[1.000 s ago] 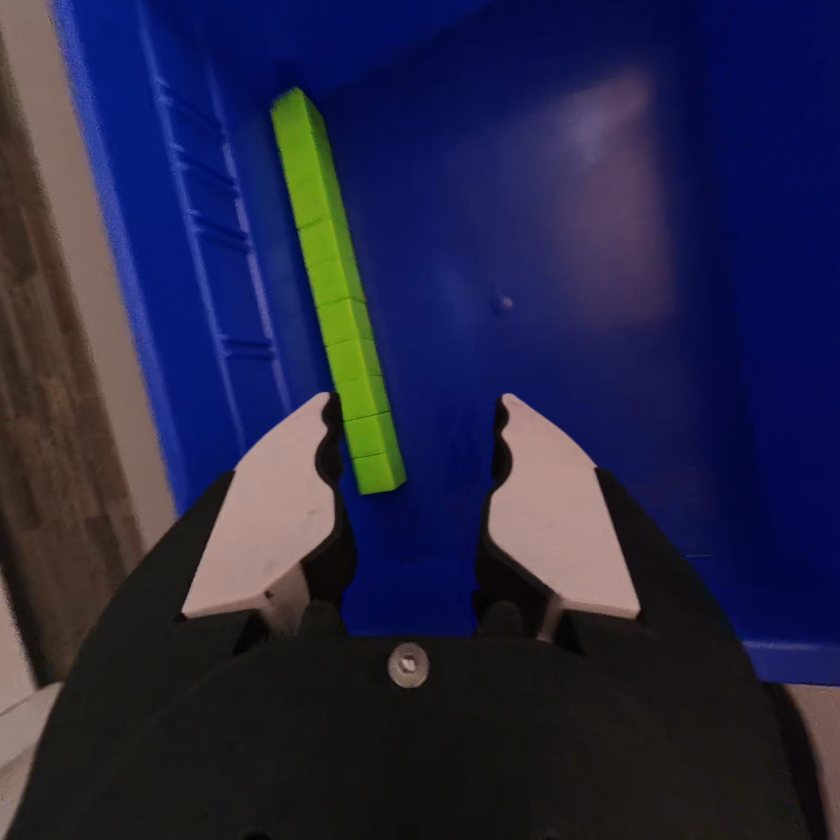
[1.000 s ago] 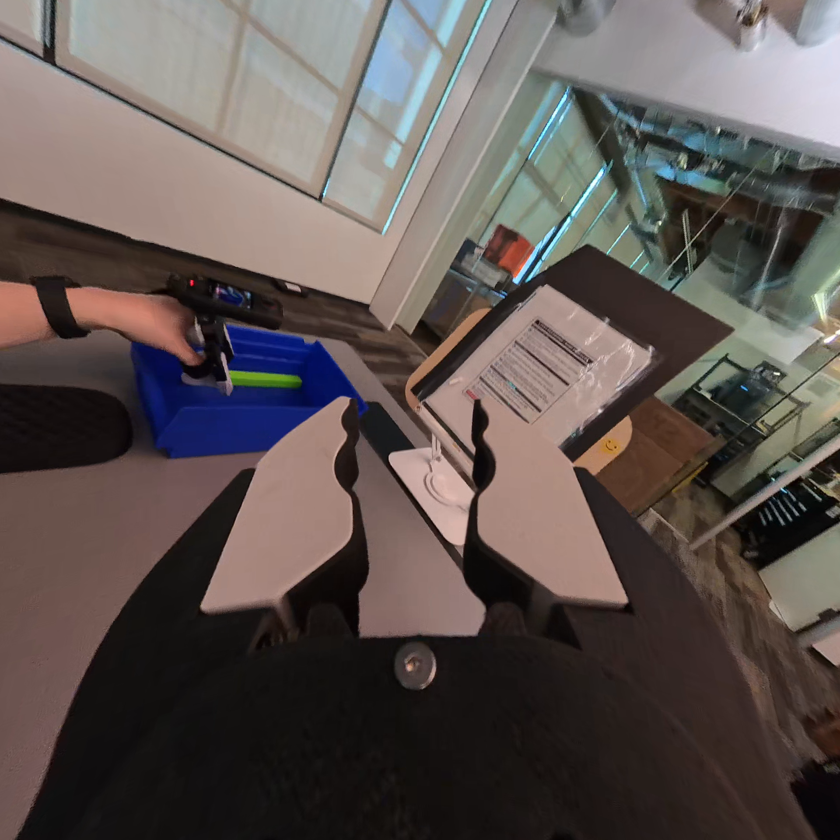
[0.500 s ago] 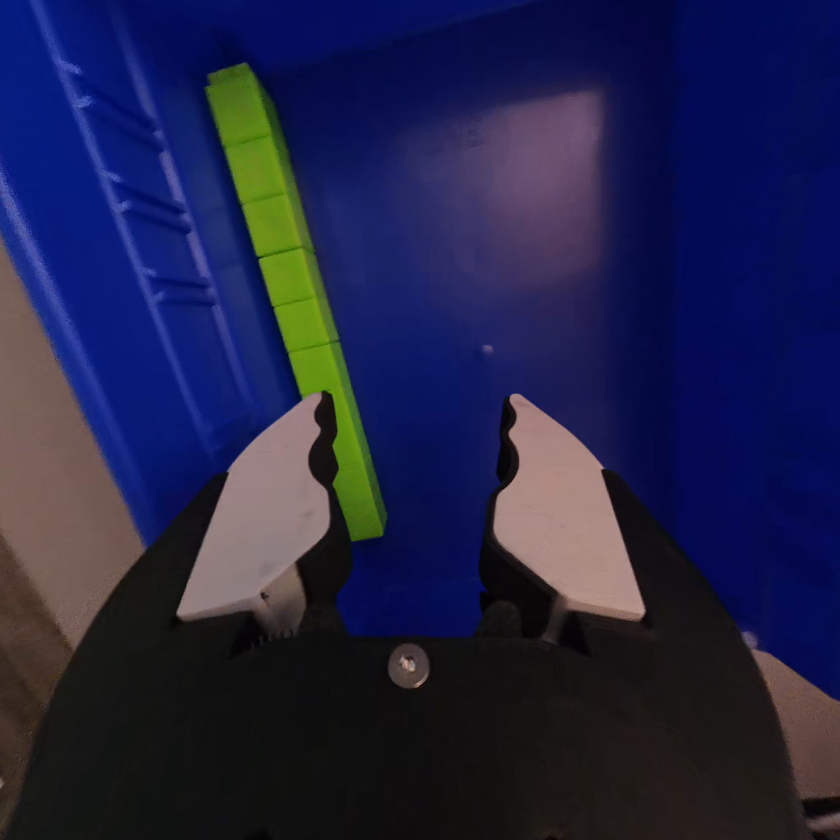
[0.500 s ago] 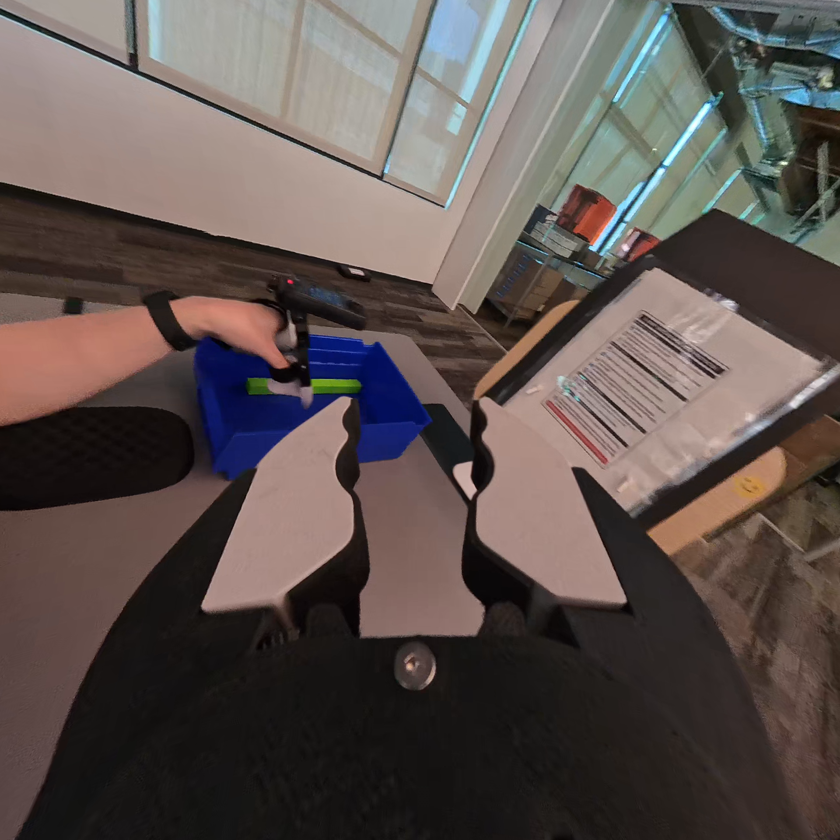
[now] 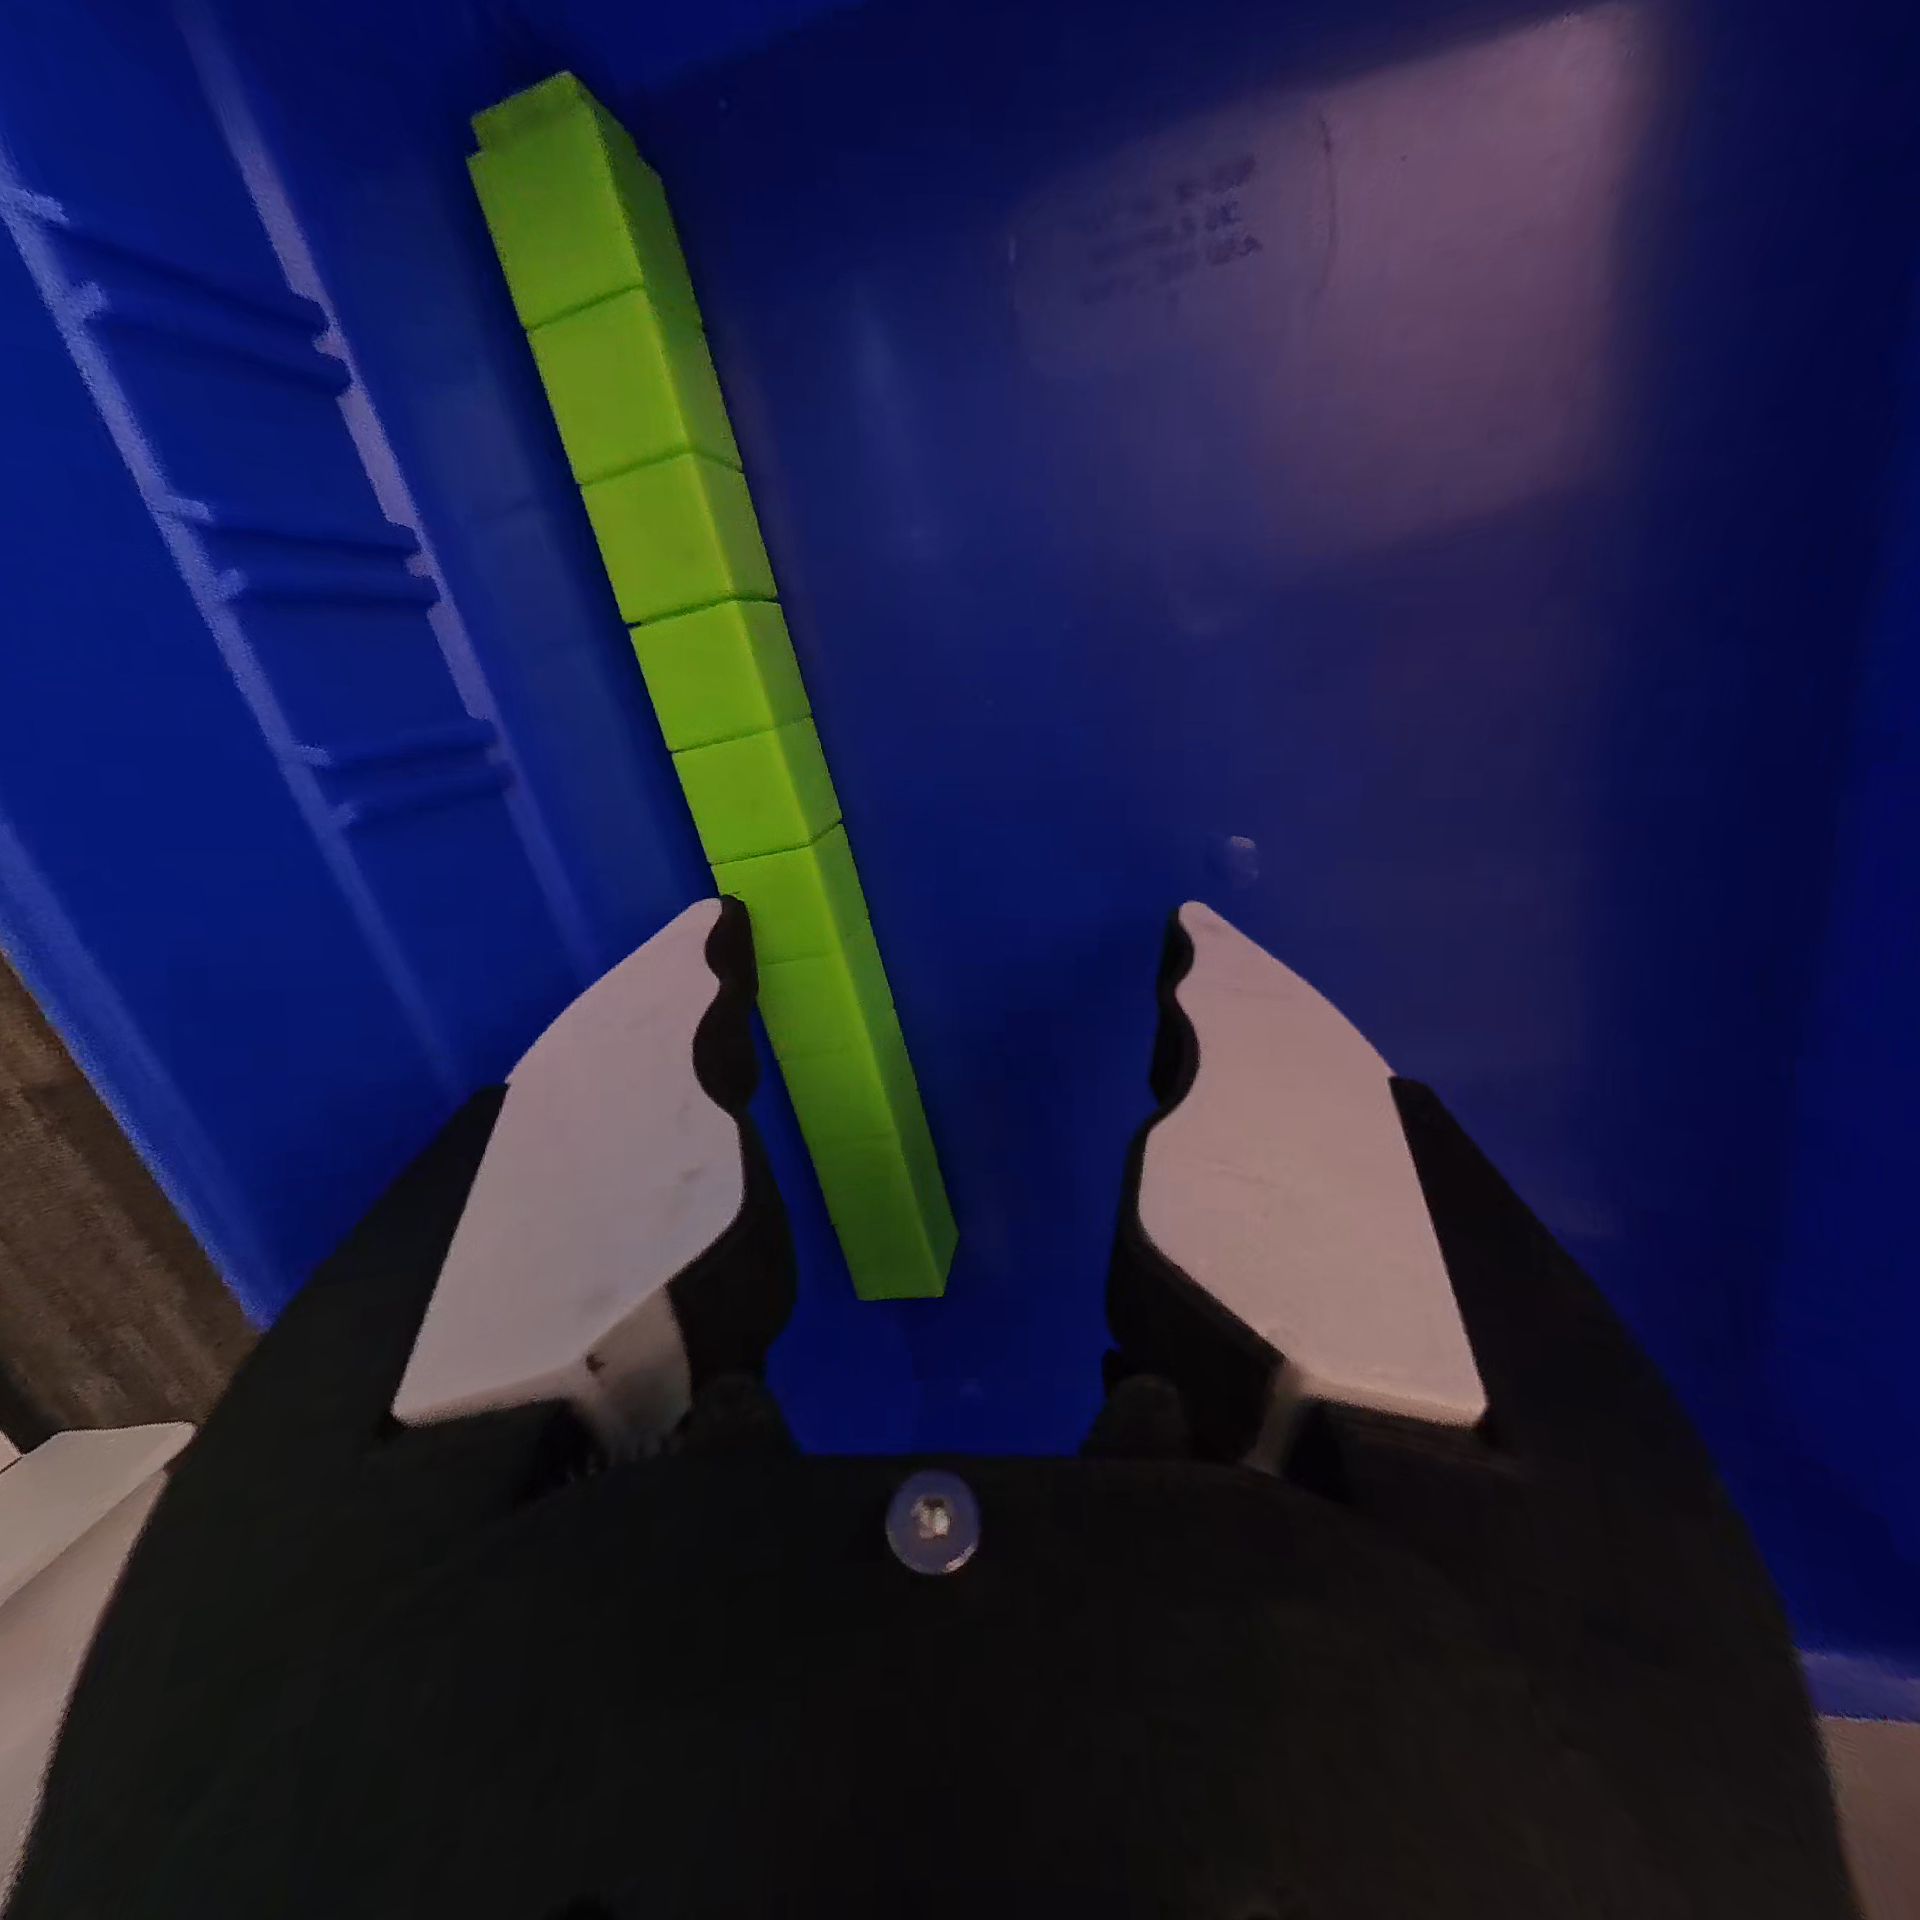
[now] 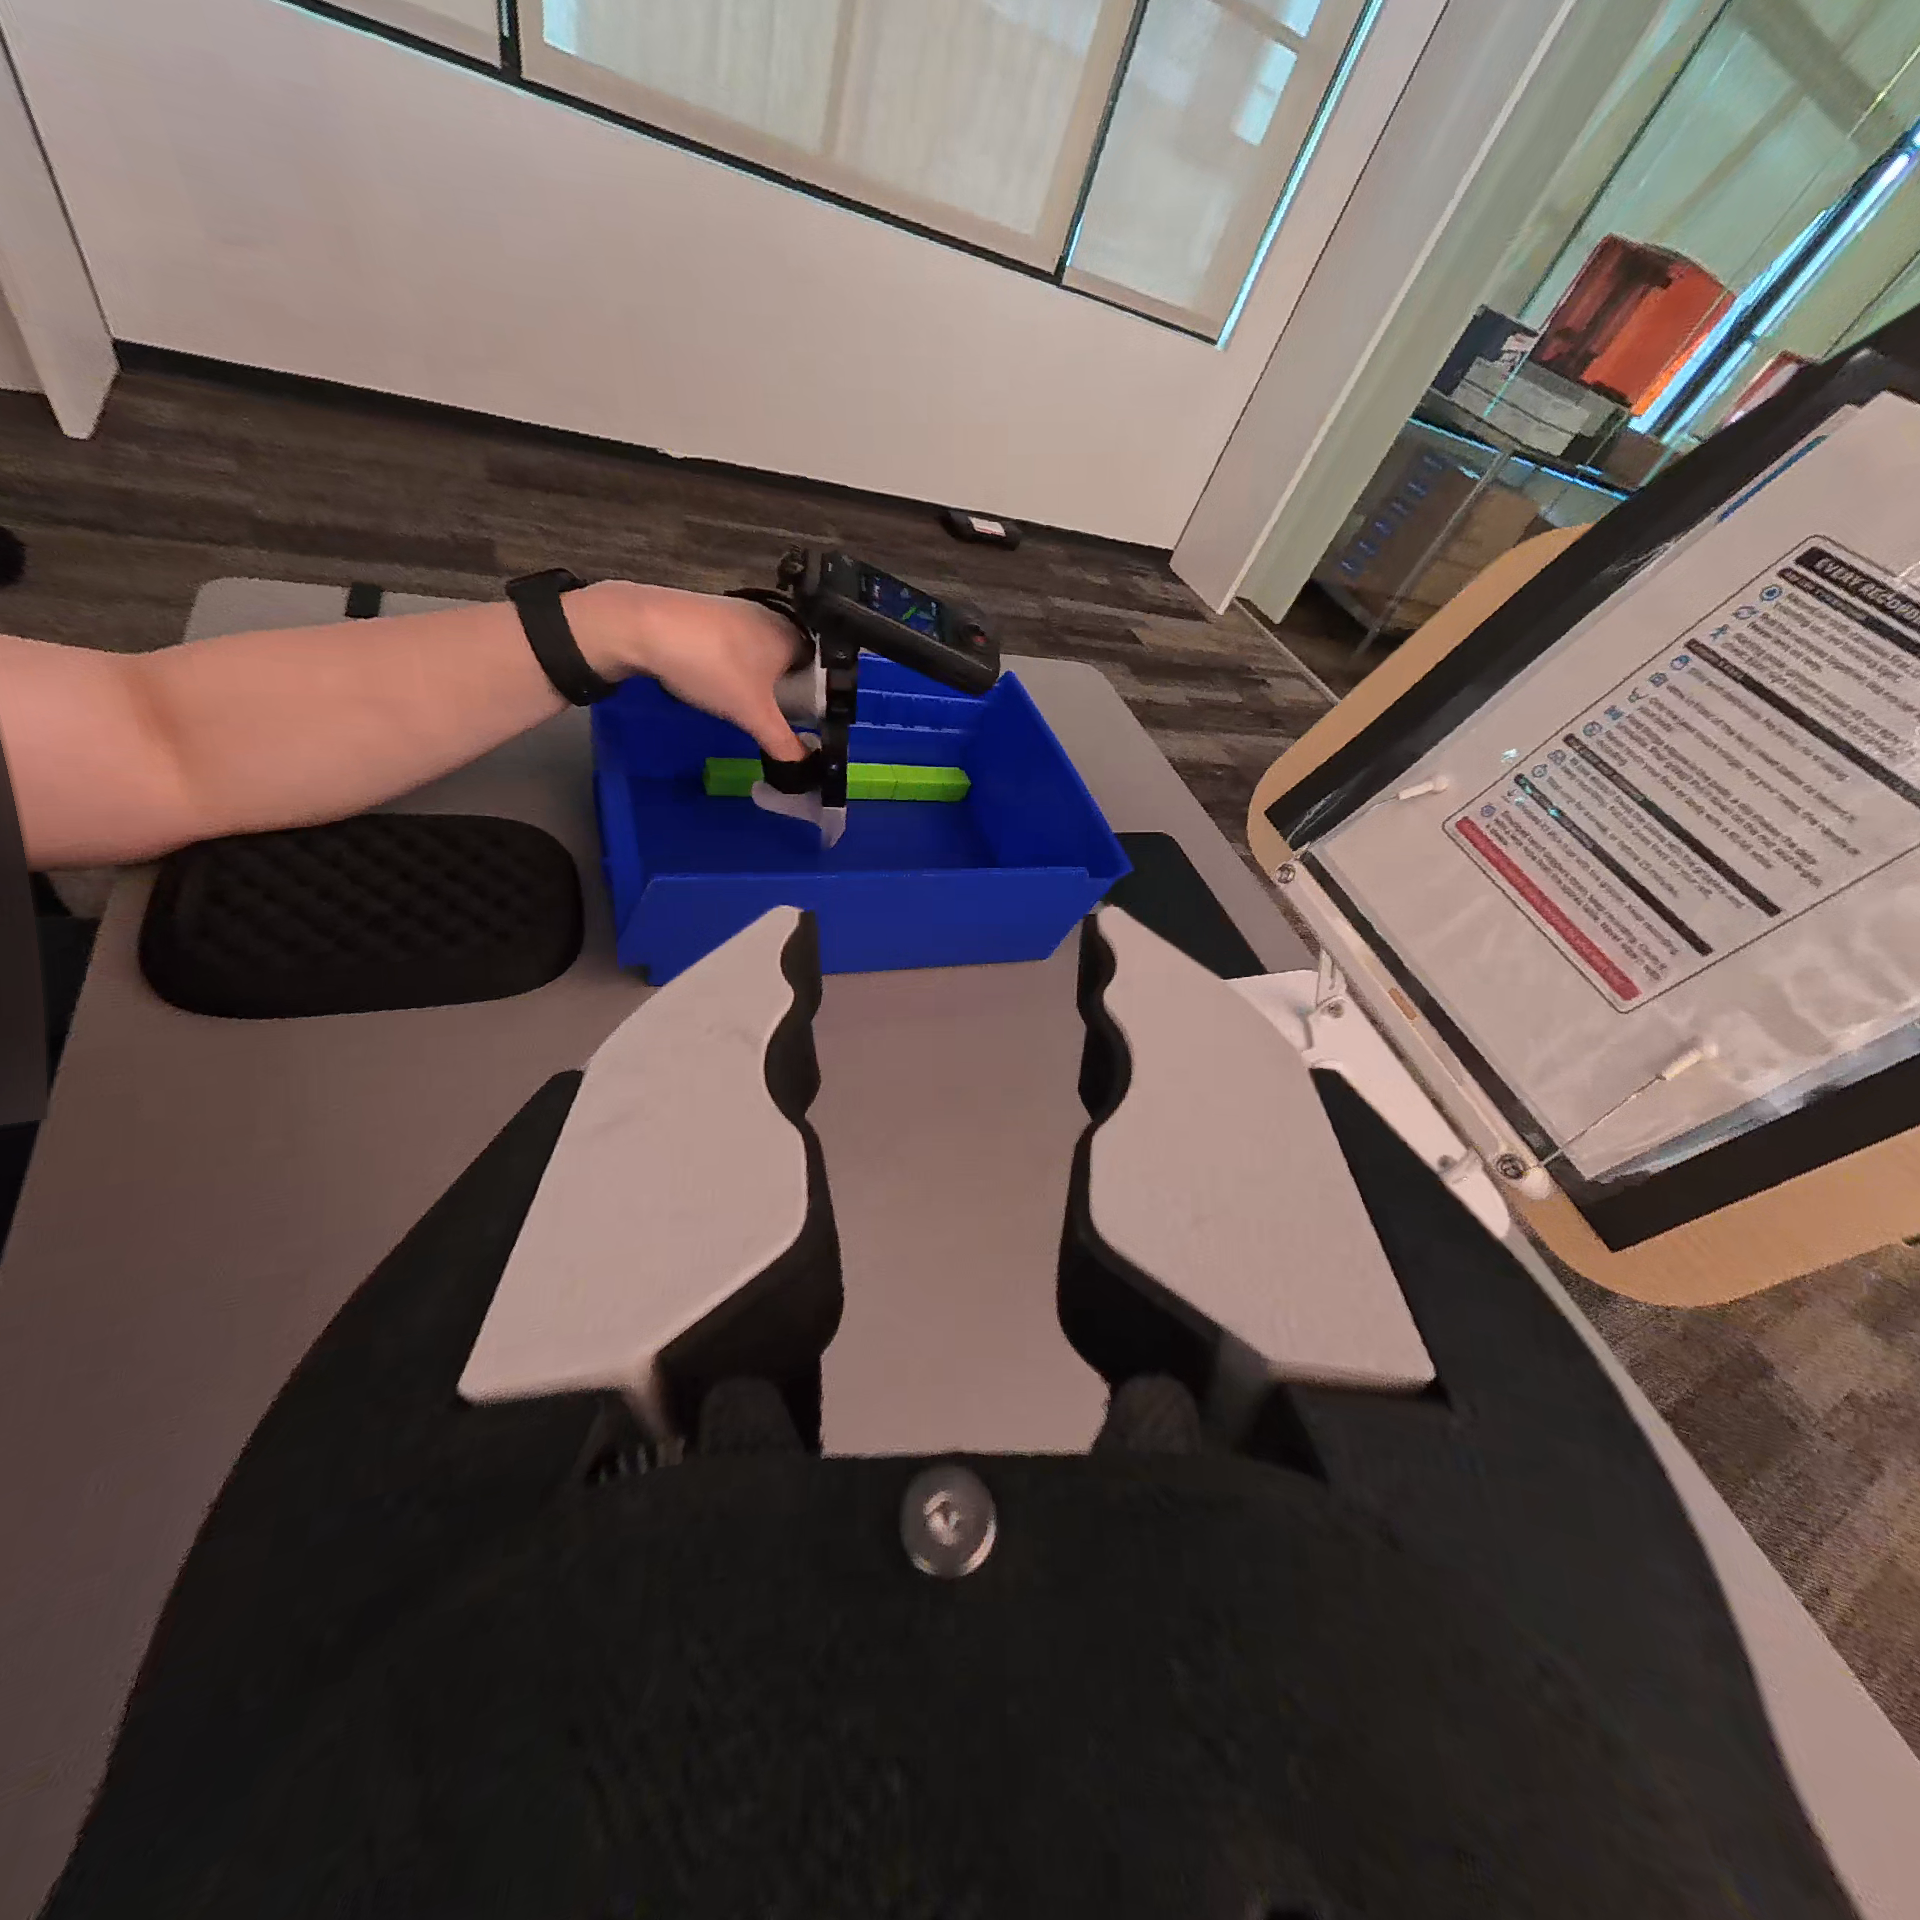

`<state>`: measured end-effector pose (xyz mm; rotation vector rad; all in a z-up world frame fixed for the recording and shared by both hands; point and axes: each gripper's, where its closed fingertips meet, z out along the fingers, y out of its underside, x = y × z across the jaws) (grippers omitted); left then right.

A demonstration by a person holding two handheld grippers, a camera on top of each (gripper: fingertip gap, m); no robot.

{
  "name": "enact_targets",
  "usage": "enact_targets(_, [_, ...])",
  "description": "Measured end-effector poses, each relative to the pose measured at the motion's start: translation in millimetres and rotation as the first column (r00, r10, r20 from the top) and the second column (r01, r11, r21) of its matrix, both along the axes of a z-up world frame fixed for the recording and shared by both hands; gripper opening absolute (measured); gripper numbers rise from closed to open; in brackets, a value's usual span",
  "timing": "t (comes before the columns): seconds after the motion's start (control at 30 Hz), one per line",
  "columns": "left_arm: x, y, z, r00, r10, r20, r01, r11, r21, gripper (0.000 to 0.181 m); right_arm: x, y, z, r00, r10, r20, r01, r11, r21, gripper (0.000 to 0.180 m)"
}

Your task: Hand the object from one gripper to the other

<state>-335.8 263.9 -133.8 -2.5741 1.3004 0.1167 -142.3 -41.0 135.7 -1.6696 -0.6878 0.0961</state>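
Note:
A long green bar of joined cubes [image 5: 717, 665] lies on the floor of a blue bin [image 5: 1247, 675], along its left wall. My left gripper [image 5: 951, 914] is open, down inside the bin, with the bar's near end between its fingers, close to the left finger [image 5: 613, 1122]. In the right wrist view the green bar [image 6: 904, 781] and blue bin [image 6: 935, 925] sit at the far side of the grey table, with the left gripper [image 6: 805, 816] held by a hand over the bar. My right gripper [image 6: 940, 925] is open and empty above the table.
A black textured pad [image 6: 364, 909] lies left of the bin. A tilted stand with a plastic-covered printed sheet [image 6: 1683, 883] stands at the table's right edge. A person's forearm [image 6: 312, 727] reaches across from the left. Grey table surface [image 6: 260, 1195] lies between my right gripper and the bin. About 45 cm separates my left fingertips from my right.
My left gripper has moved further along the bar, so its near end now lies between the fingers. My right gripper has turned down and left toward the bin.

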Motion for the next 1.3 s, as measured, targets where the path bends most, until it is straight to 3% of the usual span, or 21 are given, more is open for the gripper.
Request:
enact_targets(0.13, [2,-8,1,1.0,-0.027,0.014,0.028,0.999,-0.031,0.077,7,-1,-1,1.0,0.0,-0.021,0.0,1.0,-0.005,0.048])
enact_targets(0.23, [13,-20,9,0.992,-0.055,0.11,0.065,0.994,-0.086,0.064,14,1,-4,0.999,-0.001,-0.035,0.0,1.0,-0.018,0.048])
enact_targets(0.4, [6,12,24,0.995,0.022,0.096,-0.032,0.994,0.1,0.063,23,11,-13,0.998,-0.016,-0.058,0.013,0.999,-0.049,0.048])
enact_targets(0.63, [4,13,-2,0.997,0.058,0.054,-0.06,0.997,0.04,0.059,26,20,-26,0.998,-0.012,-0.068,0.005,0.995,-0.098,0.048])
enact_targets(0.8, [1,14,-4,0.997,0.06,0.041,-0.062,0.997,0.043,0.041,26,20,-29,0.998,-0.007,-0.065,-0.001,0.994,-0.112,0.048])
enact_targets(0.83, [1,11,-4,0.998,0.051,0.046,-0.053,0.998,0.028,0.032,27,19,-29,0.998,-0.01,-0.06,0.003,0.993,-0.114,0.048])
enact_targets(0.9, [6,1,-4,0.996,0.033,0.087,-0.03,0.999,-0.042,0.03,33,16,-27,0.999,-0.033,-0.042,0.028,0.994,-0.109,0.048])
enact_targets(0.97, [9,-3,-6,0.993,0.037,0.109,-0.029,0.997,-0.075,0.029,46,10,-20,0.996,-0.087,-0.019,0.085,0.992,-0.089,0.048])
enact_targets(1.03, [8,0,-9,0.994,0.051,0.092,-0.044,0.997,-0.067,0.048,65,-3,-6,0.987,-0.163,-0.002,0.163,0.986,-0.04,0.049])
enact_targets(1.1, [15,-1,-10,0.99,0.045,0.13,-0.034,0.996,-0.086,0.051,86,-23,16,0.969,-0.246,-0.025,0.247,0.968,0.042,0.048])
enact_targets(1.23, [22,-6,-12,0.987,0.027,0.16,-0.01,0.994,-0.108,0.042,116,-69,56,0.937,-0.328,-0.117,0.345,0.917,0.198,0.047])
enact_targets(1.3, [26,-11,-12,0.986,-0.017,0.167,0.037,0.993,-0.116,0.025,123,-88,68,0.932,-0.321,-0.171,0.356,0.902,0.243,0.045])
